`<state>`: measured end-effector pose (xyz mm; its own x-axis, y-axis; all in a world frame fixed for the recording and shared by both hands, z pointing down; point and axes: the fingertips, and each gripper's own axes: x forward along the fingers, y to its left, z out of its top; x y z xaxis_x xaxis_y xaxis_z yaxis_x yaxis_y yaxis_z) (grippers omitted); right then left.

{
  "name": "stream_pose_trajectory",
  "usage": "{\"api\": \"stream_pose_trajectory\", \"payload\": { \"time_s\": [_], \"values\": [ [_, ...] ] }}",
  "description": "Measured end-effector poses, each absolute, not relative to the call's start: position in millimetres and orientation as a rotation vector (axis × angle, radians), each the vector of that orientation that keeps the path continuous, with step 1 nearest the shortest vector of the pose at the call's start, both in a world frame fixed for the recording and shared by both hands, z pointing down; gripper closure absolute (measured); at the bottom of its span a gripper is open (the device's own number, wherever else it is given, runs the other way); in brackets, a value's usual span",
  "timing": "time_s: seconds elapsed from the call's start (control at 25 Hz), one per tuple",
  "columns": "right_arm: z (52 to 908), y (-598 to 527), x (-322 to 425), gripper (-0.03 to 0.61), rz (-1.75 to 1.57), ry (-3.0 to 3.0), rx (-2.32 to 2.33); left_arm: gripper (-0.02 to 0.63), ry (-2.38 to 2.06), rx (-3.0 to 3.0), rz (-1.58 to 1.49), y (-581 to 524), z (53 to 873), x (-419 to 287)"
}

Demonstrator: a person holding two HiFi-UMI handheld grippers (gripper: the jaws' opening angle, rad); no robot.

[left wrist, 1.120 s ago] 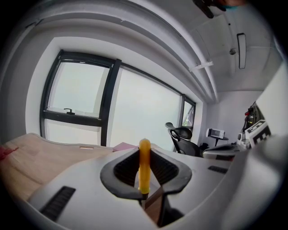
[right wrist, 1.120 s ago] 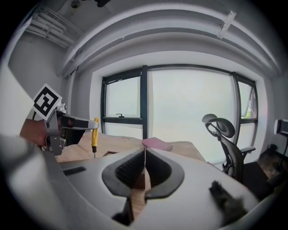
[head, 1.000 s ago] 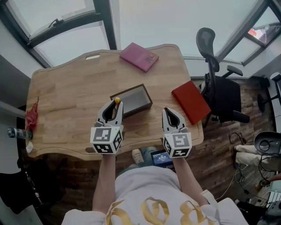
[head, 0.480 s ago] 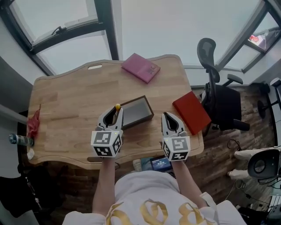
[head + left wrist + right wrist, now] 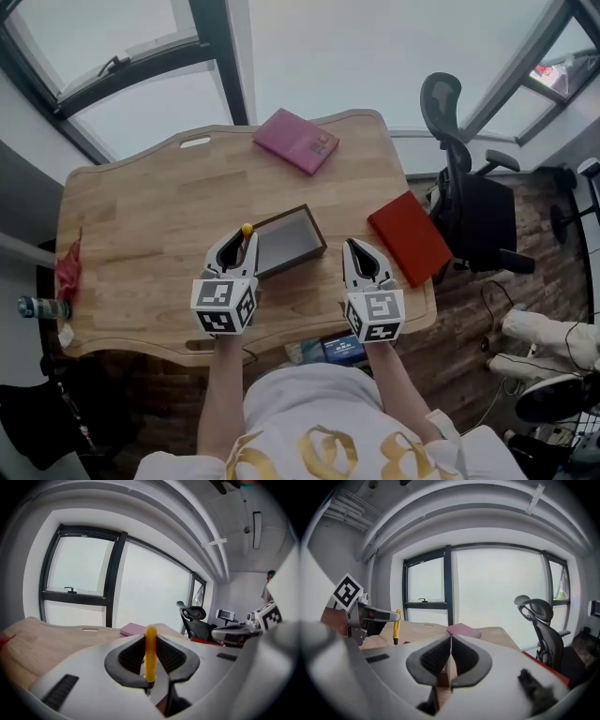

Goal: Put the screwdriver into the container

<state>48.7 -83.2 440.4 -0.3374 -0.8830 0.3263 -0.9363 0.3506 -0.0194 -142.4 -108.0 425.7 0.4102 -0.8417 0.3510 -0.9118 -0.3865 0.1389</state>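
My left gripper [image 5: 241, 246] is shut on a yellow-handled screwdriver [image 5: 247, 231], which stands upright between the jaws [image 5: 150, 653]. Its handle tip pokes out just in front of the near left corner of the container [image 5: 286, 240], a shallow dark-rimmed rectangular tray with a grey inside, lying on the wooden table [image 5: 141, 225]. My right gripper [image 5: 361, 258] hovers to the right of the tray, near the table's front edge, jaws shut with nothing between them [image 5: 450, 660]. From the right gripper view I see the screwdriver [image 5: 396, 626] hanging under the left gripper.
A pink book [image 5: 296, 141] lies at the table's far edge and a red book [image 5: 409, 238] at its right edge. A black office chair [image 5: 469, 187] stands beyond the right side. A red object [image 5: 67, 265] and a bottle [image 5: 37, 307] sit at the left edge.
Both grippers keep their places relative to the tray; only the head view has shifted slightly. The left jaws still hold the screwdriver.
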Motion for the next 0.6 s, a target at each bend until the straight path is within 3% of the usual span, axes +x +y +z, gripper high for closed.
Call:
{"api": "stream_pose_trajectory", "payload": {
  "time_s": [0.6],
  "values": [
    [469.5,-114.0,47.1,0.546,0.365,-2.328,1.574,0.537,-1.446,2.306,0.406,-132.4,466.9,-141.5]
  ]
}}
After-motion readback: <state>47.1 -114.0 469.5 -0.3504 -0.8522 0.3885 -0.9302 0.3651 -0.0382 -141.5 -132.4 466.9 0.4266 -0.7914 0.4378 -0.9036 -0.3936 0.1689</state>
